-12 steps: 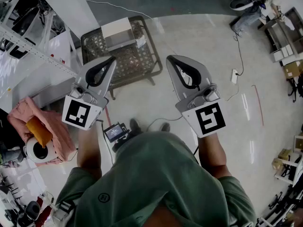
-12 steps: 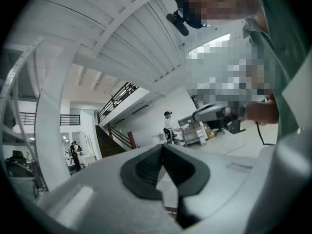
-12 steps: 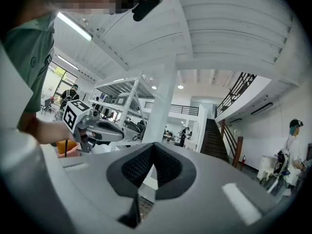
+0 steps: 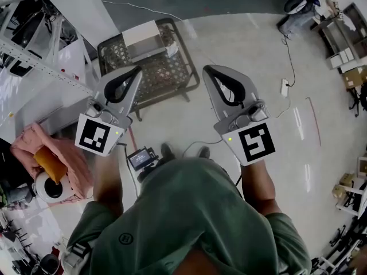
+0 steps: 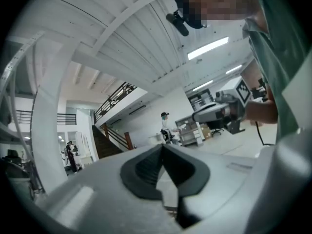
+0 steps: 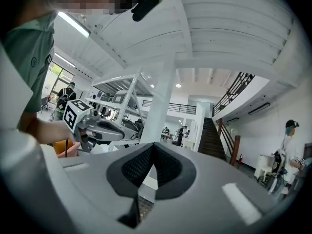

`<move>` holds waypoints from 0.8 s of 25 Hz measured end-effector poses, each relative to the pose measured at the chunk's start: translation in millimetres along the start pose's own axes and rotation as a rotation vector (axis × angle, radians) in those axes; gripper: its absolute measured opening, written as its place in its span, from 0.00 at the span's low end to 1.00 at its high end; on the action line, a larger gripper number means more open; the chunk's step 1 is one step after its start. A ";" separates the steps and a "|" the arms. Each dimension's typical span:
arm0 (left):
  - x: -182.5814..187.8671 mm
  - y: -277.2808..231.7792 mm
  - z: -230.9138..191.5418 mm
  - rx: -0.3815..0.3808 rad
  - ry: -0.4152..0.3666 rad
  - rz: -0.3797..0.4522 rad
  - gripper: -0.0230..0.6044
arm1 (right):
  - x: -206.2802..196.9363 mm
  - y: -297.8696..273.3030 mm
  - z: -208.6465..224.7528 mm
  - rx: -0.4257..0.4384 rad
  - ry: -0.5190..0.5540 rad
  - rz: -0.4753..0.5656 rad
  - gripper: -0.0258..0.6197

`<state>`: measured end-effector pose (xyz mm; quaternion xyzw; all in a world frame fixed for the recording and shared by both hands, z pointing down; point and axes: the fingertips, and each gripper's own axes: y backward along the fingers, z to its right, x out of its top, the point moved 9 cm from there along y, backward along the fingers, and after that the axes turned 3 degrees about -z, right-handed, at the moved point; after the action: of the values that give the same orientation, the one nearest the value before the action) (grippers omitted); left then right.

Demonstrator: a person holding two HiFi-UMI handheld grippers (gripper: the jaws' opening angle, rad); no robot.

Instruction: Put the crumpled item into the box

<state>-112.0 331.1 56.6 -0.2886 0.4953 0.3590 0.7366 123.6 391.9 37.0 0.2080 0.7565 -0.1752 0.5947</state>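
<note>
A pink crumpled cloth (image 4: 66, 159) lies on the floor at the far left, with an orange thing (image 4: 49, 164) on it and a white roll (image 4: 50, 189) beside it. Ahead stands a wire basket cart (image 4: 163, 73) carrying a white box (image 4: 142, 38). My left gripper (image 4: 136, 70) is shut and empty, held level in front of the cart's near edge. My right gripper (image 4: 205, 69) is shut and empty too, to the right of the cart. In the left gripper view the pads (image 5: 151, 167) meet at the tip. The right gripper view shows its pads (image 6: 139, 165) closed together as well.
A white metal shelving rack (image 4: 34, 50) runs along the left. A small device with a screen (image 4: 140, 159) sits by the person's feet. A cable and a power strip (image 4: 283, 89) lie on the floor at the right. Boxes and clutter (image 4: 344, 50) line the right edge.
</note>
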 end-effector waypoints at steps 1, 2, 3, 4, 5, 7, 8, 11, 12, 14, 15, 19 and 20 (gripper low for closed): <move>-2.1 0.9 -2.9 -0.006 0.001 -0.001 0.04 | -0.4 -2.8 -2.1 -0.003 -0.003 -0.004 0.05; -4.1 1.8 -5.8 -0.012 0.001 -0.001 0.04 | -0.7 -5.6 -4.4 -0.005 -0.007 -0.007 0.05; -6.0 2.8 -8.6 -0.018 0.000 -0.001 0.04 | -1.0 -8.5 -6.6 -0.008 -0.012 -0.009 0.05; -8.0 4.1 -11.5 -0.024 0.000 0.000 0.04 | -1.2 -11.5 -8.9 -0.009 -0.019 -0.010 0.05; -10.0 5.8 -14.5 -0.029 0.000 0.000 0.04 | -1.4 -14.5 -11.1 -0.010 -0.030 -0.007 0.05; -14.4 9.8 -22.0 -0.037 -0.001 0.001 0.04 | -1.7 -21.3 -15.5 -0.012 -0.056 0.002 0.05; -17.0 12.0 -26.7 -0.040 -0.001 0.003 0.04 | -1.8 -25.5 -17.7 -0.015 -0.066 0.007 0.05; -25.4 21.2 -43.5 -0.047 0.000 0.011 0.04 | -1.2 -40.5 -26.7 -0.031 -0.081 0.013 0.05; -27.7 25.7 -49.0 -0.049 0.001 0.014 0.04 | -0.4 -45.2 -30.9 -0.035 -0.080 0.011 0.05; -31.2 35.5 -59.1 -0.054 0.002 0.024 0.04 | 1.5 -53.0 -40.2 -0.034 -0.064 -0.003 0.05; -32.9 39.6 -63.5 -0.056 0.004 0.030 0.04 | 2.6 -56.5 -44.4 -0.034 -0.057 -0.009 0.05; -43.4 41.1 -76.8 -0.068 0.018 0.045 0.04 | 3.2 -69.9 -49.6 -0.046 -0.048 -0.031 0.05; -45.3 37.0 -78.8 -0.071 0.022 0.046 0.04 | 2.0 -72.4 -46.7 -0.047 -0.047 -0.038 0.05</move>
<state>-194.7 280.0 69.5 -0.3070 0.4969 0.3901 0.7118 46.7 354.3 47.1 0.1753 0.7502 -0.1734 0.6135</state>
